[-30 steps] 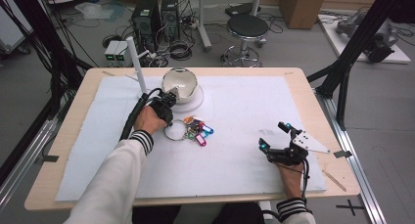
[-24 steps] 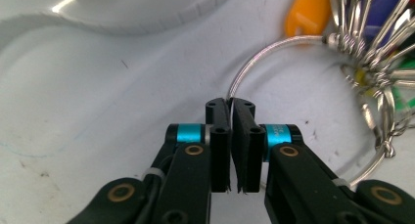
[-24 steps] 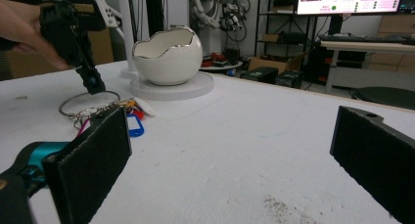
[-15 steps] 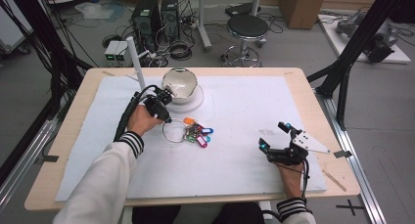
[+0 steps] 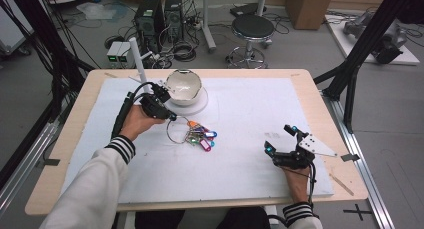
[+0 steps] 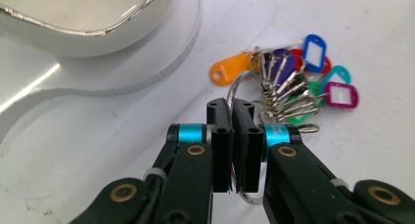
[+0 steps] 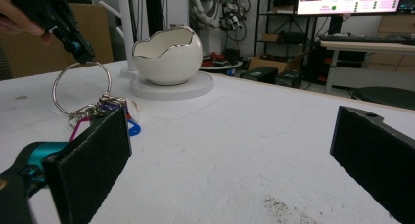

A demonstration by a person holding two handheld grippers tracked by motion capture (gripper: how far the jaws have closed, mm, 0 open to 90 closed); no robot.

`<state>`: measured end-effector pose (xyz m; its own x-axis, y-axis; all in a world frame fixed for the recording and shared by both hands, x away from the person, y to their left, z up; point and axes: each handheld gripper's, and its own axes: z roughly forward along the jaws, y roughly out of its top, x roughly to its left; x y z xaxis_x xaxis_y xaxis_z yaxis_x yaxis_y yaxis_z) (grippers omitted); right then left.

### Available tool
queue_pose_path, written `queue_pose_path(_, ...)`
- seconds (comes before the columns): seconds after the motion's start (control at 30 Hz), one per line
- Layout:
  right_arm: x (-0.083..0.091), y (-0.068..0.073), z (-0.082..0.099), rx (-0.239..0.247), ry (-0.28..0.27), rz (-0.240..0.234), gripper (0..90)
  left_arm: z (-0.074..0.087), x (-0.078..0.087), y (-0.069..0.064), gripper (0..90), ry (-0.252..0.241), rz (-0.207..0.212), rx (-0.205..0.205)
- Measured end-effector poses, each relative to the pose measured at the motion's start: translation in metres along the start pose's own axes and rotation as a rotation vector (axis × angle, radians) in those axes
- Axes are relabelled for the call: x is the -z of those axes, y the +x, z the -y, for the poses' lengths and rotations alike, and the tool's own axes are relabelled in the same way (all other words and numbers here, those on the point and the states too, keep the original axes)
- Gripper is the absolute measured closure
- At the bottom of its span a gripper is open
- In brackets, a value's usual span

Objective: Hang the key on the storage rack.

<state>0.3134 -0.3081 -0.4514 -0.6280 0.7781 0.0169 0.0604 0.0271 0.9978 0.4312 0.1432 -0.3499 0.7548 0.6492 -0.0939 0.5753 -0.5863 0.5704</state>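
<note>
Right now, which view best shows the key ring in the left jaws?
Left gripper view: the key ring sits pinched between the shut jaws. High view shows it small beside the bowl; right gripper view shows the ring hanging, tags partly hidden.

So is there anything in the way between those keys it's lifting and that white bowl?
Nothing visible. The left tongs pinch the wire ring of the key bunch, and the egg-shaped bowl on its round base sits just beyond, with bare white mat between. The right tongs rest well off to the side.
</note>
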Motion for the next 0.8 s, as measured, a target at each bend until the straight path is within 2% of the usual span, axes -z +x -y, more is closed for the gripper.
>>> queue_pose_path(0.2, 0.0, 0.0, 0.0, 0.001, 0.001, 0.001, 1.1, 0.0, 0.013, -0.002, 86.8, -0.096, 0.045, -0.035)
queue_pose_path(0.3, 0.0, 0.0, 0.0, -0.002, 0.001, 0.0, 1.1, 0.001, 0.02, -0.002, 86.7, -0.137, 0.061, -0.034)
queue_pose_path(0.53, 0.0, 0.0, 0.0, 0.004, 0.001, 0.0, 1.1, 0.006, 0.036, 0.001, 86.7, -0.225, 0.062, -0.062)
queue_pose_path(0.63, 0.0, 0.0, 0.0, 0.0, 0.001, 0.002, 1.1, 0.009, 0.044, 0.005, 86.7, -0.267, 0.07, -0.059)
queue_pose_path(0.8, 0.0, 0.0, 0.0, 0.002, 0.001, 0.002, 1.1, 0.017, 0.057, 0.012, 86.8, -0.307, 0.056, -0.059)
